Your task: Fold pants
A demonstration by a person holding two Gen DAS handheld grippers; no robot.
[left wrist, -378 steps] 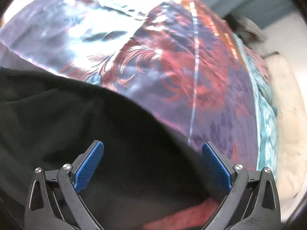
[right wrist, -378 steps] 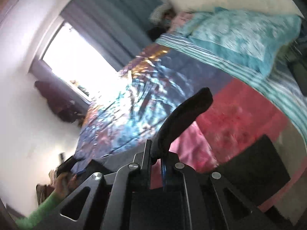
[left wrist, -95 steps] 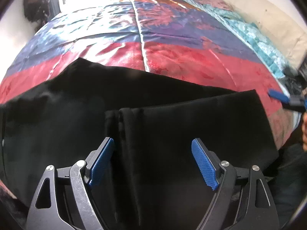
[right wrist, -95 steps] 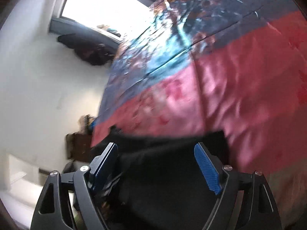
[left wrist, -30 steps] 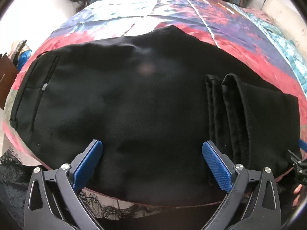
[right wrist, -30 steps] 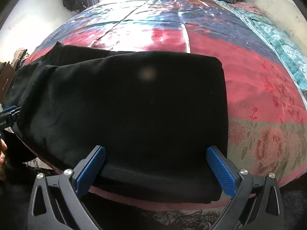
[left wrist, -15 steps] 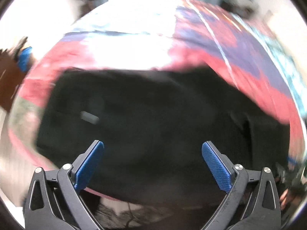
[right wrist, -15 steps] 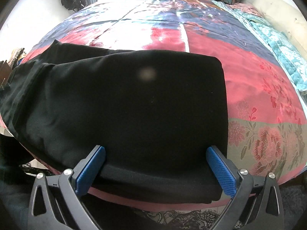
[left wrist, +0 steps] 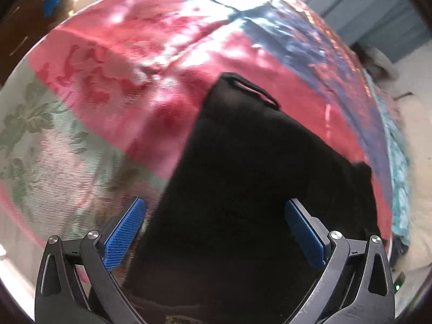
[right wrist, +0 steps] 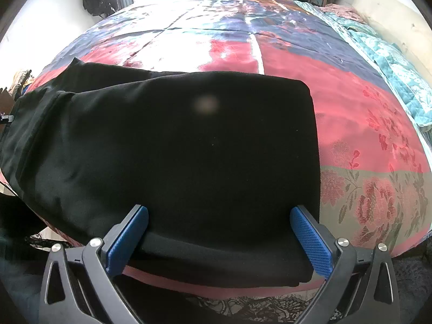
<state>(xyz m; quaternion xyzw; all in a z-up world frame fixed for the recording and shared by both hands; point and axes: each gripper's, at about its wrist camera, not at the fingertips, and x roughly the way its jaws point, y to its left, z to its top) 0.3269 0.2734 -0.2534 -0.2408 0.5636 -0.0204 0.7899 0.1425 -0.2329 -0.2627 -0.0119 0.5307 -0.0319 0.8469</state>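
The black pants (right wrist: 175,145) lie folded along the near edge of the bed, with a doubled layer on the right and the waist end toward the left. My right gripper (right wrist: 218,232) is open and empty, its jaws straddling the near folded edge. In the left wrist view the pants (left wrist: 256,162) show their waist end with a belt loop (left wrist: 253,89) at the far corner. My left gripper (left wrist: 216,229) is open and empty, low over the waist end, with its left pad (left wrist: 124,232) beside the pants' left edge.
The bed has a shiny red, blue and floral patchwork cover (right wrist: 364,124). A teal quilt (right wrist: 388,54) and a cream pillow (right wrist: 391,10) lie at the far right. Dark furniture (left wrist: 21,21) stands left of the bed. The bed's near edge has a lace trim (right wrist: 243,307).
My left gripper has swung left to the waist end of the pants and dropped closer to them. The right gripper has stayed put, open over the folded edge.
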